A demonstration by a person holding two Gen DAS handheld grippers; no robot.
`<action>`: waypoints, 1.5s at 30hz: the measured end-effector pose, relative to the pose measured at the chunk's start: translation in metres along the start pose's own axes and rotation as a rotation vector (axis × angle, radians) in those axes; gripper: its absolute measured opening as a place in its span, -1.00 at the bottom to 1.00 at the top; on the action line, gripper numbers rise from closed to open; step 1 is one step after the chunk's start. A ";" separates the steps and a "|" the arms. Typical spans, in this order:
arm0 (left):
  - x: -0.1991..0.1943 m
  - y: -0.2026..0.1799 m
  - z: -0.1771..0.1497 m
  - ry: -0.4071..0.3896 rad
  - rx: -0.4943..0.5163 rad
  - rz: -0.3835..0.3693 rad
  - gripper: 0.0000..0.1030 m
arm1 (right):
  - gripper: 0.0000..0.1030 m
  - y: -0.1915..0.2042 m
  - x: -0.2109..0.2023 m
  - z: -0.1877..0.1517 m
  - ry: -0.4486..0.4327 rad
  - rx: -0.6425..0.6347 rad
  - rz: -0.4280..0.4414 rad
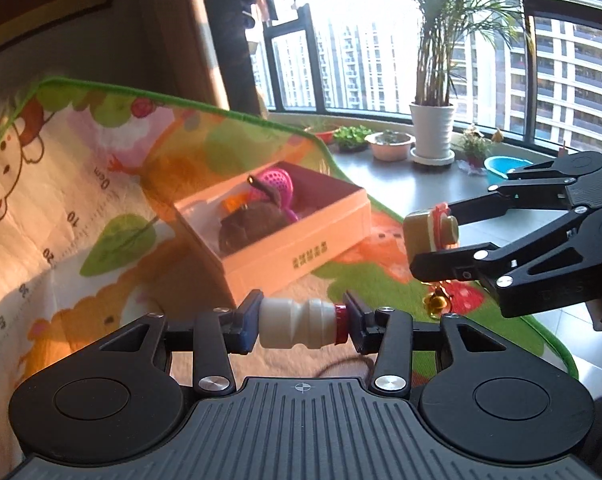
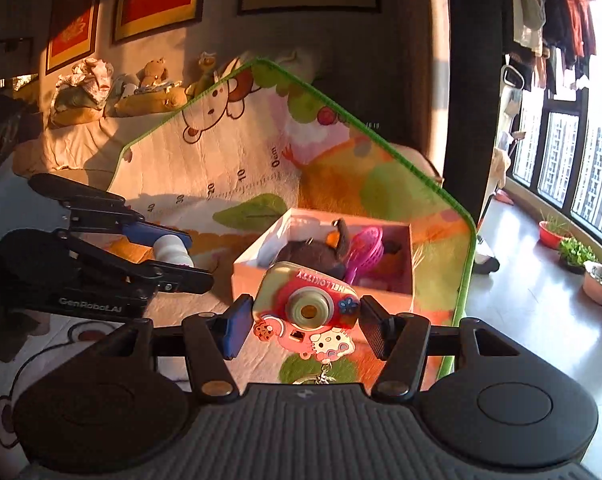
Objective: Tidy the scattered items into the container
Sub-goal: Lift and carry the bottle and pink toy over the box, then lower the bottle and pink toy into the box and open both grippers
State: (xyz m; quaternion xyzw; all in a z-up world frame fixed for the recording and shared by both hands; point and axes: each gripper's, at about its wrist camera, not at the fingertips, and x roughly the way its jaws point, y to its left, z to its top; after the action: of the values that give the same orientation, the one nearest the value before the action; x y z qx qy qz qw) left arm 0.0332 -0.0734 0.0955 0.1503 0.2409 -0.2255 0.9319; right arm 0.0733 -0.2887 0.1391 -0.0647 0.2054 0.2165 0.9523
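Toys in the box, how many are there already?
3 that I can tell in the box: a dark plush toy, a pink scoop, something orange behind. More may hide underneath.

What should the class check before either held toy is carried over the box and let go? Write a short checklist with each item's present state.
1. Left hand-held gripper grips the small white bottle end to end: ok.
2. Right hand-held gripper holds the toy camera; its left side sits against the blue pad, contact on the other side is unclear: cannot tell.
3. Box is open on top: ok.
4. Free room in the box beside the pink strainer and dark plush toy: ok.
5. Either gripper already above the box opening: not ok, both short of it.
6. Keychain dangling under the camera, clear of the box rim: cannot tell.
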 end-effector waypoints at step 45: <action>0.147 0.109 0.006 0.006 -0.298 -0.116 0.85 | 0.13 -0.064 0.208 0.101 0.185 0.177 -0.030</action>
State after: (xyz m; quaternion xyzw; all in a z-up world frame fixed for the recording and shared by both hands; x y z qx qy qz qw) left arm 0.2040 -0.0341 0.0432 -0.0029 0.2827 -0.2401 0.9287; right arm 0.3089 -0.2443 0.1455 -0.0033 0.3098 0.1763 0.9343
